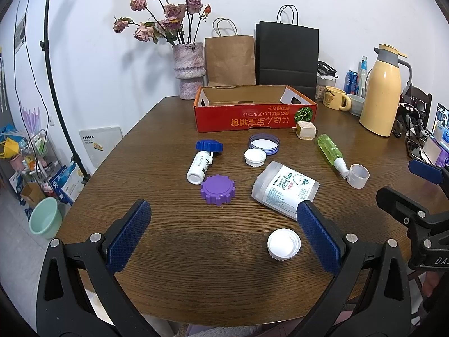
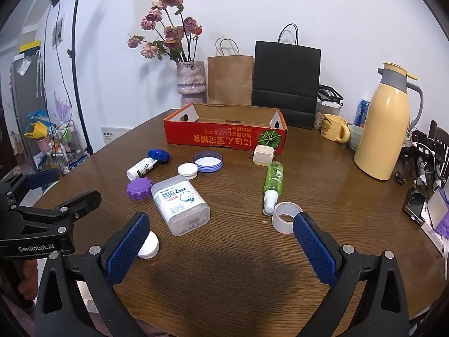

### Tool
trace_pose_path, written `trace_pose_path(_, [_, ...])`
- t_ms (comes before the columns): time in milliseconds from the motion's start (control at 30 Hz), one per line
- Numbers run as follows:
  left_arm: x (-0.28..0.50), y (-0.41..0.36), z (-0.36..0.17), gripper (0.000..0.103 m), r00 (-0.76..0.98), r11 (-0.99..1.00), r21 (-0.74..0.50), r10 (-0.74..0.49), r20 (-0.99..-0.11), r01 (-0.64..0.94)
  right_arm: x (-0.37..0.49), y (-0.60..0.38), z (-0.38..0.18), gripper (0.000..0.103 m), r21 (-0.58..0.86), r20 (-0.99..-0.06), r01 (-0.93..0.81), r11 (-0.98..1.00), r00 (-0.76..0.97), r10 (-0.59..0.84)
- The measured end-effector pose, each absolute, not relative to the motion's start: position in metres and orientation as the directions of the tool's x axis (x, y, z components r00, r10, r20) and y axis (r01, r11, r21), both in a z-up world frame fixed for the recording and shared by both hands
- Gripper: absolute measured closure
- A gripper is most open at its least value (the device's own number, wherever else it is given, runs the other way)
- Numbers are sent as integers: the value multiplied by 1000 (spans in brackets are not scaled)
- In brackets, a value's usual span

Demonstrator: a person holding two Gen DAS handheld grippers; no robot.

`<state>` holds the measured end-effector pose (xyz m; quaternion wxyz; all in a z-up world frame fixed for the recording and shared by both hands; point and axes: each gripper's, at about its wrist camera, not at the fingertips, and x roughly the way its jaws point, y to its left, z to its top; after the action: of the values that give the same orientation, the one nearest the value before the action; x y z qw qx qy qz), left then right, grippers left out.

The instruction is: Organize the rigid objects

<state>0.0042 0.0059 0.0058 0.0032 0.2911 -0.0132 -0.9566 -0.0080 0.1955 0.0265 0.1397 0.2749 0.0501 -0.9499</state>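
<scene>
Both of my tools hang above the near edge of the wooden table (image 1: 174, 266), tilted down toward it. My left gripper (image 1: 224, 236) is spread wide with nothing between its blue pads; a white cap (image 1: 283, 243) lies on the wood just inside its right finger, untouched. My right gripper (image 2: 221, 241) is likewise released and empty.

Items noted, left-wrist view:
- Red cardboard box (image 1: 252, 116) at upper centre — its interior appears bare.
- Cotton-swab container (image 1: 284, 189), on its side, centre right, near the tip of my left tool's right finger.
- Purple lid (image 1: 217, 189) at centre, just beside the base of a small white bottle (image 1: 199, 165) that lies flat.
- Blue cap (image 1: 209, 146) at the white bottle's far end.
- Blue-rimmed lid (image 1: 264, 143), open side up, with a small white lid (image 1: 254, 157) touching its near edge.
- Green spray bottle (image 1: 331, 151), lying flat at right — its nozzle meets a clear cup (image 1: 357, 175).
- Beige plug adapter (image 1: 304, 130) in front of the box's right corner.

A yellow thermos (image 1: 383, 90) stands at the right, well apart from these 9 loose pieces.
</scene>
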Motion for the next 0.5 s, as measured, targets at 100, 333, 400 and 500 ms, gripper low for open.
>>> trace_pose_path(100, [4, 6, 6, 0, -830, -1000, 27, -14, -557, -2, -8, 195, 26, 0, -19, -537, 292, -956, -810, -237])
trace_pose_path(333, [4, 6, 6, 0, -831, -1000, 27, -15, -557, -1, -7, 195, 25, 0, -19, -536, 292, -956, -810, -237])
trace_pose_path(400, [4, 6, 6, 0, -831, -1000, 28, -15, -556, 0, -8, 196, 26, 0, -19, -536, 292, -956, -811, -237])
trace_pose_path(500, [5, 7, 6, 0, -833, -1000, 30, -17, -553, 1, -7, 196, 25, 0, -19, -536, 292, -956, -810, -237])
